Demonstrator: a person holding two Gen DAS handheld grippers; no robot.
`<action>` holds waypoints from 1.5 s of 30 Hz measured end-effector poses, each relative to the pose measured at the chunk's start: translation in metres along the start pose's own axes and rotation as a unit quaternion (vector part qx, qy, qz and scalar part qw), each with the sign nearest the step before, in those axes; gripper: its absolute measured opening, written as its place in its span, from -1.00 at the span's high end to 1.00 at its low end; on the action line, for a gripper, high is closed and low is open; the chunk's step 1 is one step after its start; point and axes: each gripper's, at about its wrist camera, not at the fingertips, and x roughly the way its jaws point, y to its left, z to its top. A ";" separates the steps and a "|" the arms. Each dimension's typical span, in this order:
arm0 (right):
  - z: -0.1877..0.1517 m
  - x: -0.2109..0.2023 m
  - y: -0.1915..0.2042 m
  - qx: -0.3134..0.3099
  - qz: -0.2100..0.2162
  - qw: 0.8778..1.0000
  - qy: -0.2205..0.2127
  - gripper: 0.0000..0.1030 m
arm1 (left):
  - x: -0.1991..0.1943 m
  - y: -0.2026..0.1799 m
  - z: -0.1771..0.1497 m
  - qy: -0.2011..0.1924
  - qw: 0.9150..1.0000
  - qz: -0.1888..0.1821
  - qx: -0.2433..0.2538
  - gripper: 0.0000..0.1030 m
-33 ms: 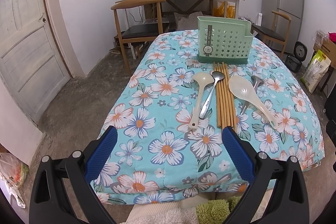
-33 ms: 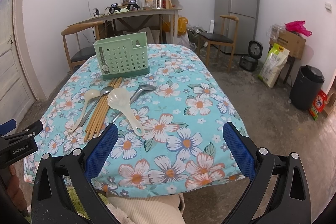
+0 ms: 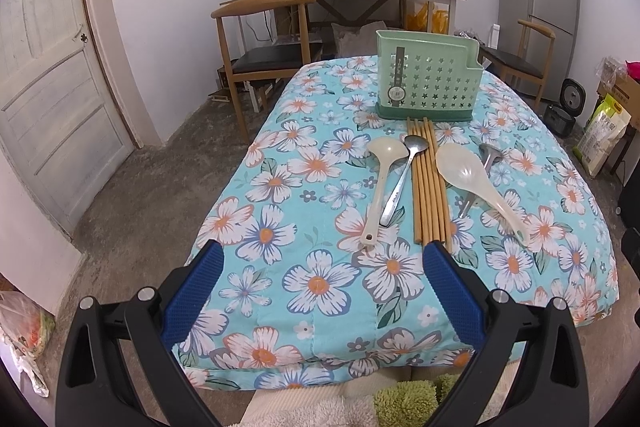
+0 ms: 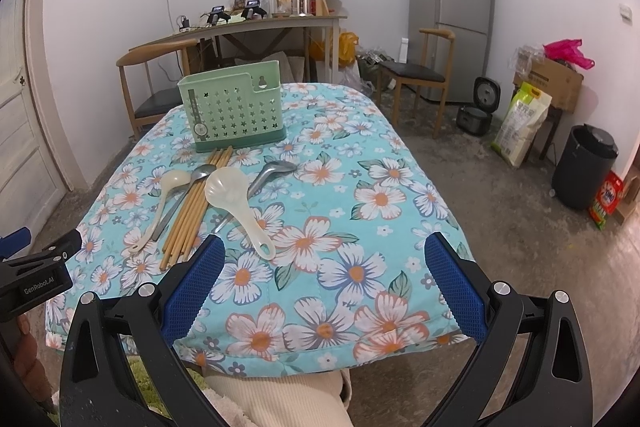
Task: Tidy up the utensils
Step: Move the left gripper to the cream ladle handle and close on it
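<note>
A green perforated utensil holder (image 3: 426, 83) (image 4: 236, 107) stands upright at the far end of the floral-clothed table (image 3: 320, 283) (image 4: 360, 227). In front of it lie a cream ladle (image 3: 380, 183) (image 4: 164, 199), a long metal spoon (image 3: 402, 183) (image 4: 188, 191), a bundle of wooden chopsticks (image 3: 430, 183) (image 4: 196, 211), a translucent rice paddle (image 3: 476, 183) (image 4: 236, 203) and a short metal spoon (image 3: 488, 159) (image 4: 272, 173) partly under the paddle. My left gripper (image 3: 323, 255) hovers open over the near edge, short of the ladle's handle. My right gripper (image 4: 325, 247) is open too, to the right of the paddle, holding nothing.
Behind the table are wooden chairs (image 3: 268, 43) (image 4: 416, 71), a cluttered desk (image 4: 260, 23) and a grey fridge (image 4: 452, 15). A black bin (image 4: 584, 167), bags and boxes line the right wall. A white door (image 3: 48, 95) is on the left. A person's cream-clad leg (image 4: 280, 399) is below.
</note>
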 end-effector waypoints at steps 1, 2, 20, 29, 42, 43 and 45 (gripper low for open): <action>0.001 0.003 0.000 0.000 0.001 1.000 0.002 -0.85 | 0.002 0.000 0.001 0.003 1.000 0.001 0.000 -0.90; 0.001 0.004 0.001 0.000 0.001 1.000 0.003 -0.85 | 0.004 0.000 0.001 0.005 1.000 0.002 0.001 -0.89; 0.023 0.059 0.017 -0.011 0.010 0.999 0.048 -0.85 | 0.063 -0.002 0.023 0.061 0.998 0.011 0.005 -0.90; 0.042 0.097 0.038 -0.025 0.038 0.997 0.055 -0.85 | 0.102 0.006 0.049 0.073 0.997 0.009 0.016 -0.89; 0.046 0.144 0.066 -0.053 0.099 0.991 0.077 -0.85 | 0.149 0.029 0.071 0.060 0.976 -0.206 -0.040 -0.89; 0.045 0.149 0.067 -0.052 0.101 0.990 0.085 -0.85 | 0.152 0.028 0.073 0.066 0.974 -0.210 -0.043 -0.89; 0.045 0.157 0.068 -0.048 0.108 0.988 0.096 -0.85 | 0.161 0.026 0.077 0.074 0.968 -0.233 -0.056 -0.89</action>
